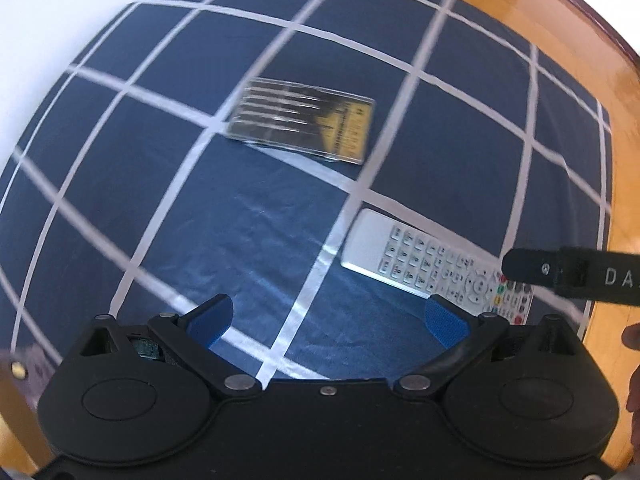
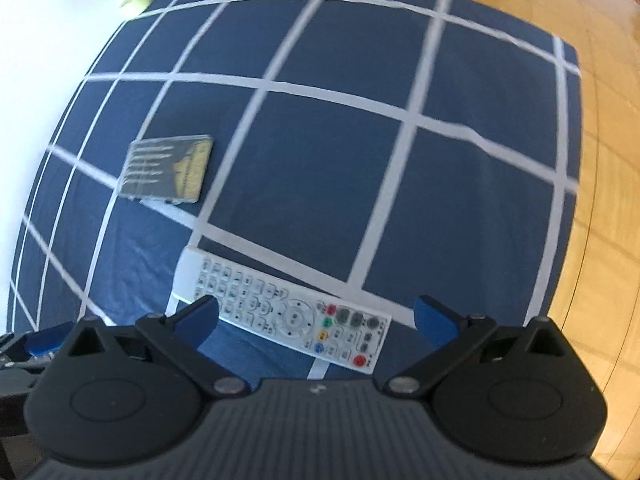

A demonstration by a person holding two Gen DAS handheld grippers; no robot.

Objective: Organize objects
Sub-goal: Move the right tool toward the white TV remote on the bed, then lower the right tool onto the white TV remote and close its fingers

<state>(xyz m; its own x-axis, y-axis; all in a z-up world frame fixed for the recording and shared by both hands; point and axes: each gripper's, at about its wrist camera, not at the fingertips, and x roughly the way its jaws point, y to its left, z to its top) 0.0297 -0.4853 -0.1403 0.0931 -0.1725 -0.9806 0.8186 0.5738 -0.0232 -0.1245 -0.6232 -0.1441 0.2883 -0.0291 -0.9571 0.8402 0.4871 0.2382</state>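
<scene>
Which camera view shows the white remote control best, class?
The right wrist view: the whole remote control lies between the open right tool, buttons clear. In the left wrist view the remote control sits off to the right, its end covered by a black bar.

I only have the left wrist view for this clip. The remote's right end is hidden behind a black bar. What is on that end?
Observer: On the right wrist view the remote ends in coloured buttons, with a red one at its corner.
Operator: Is the right gripper holding it?
Observer: No. The right gripper is open above it, fingers either side, nothing clamped.
Operator: Anything beyond the cloth's far left corner?
Observer: A small yellowish thing, too blurred to name.
</scene>
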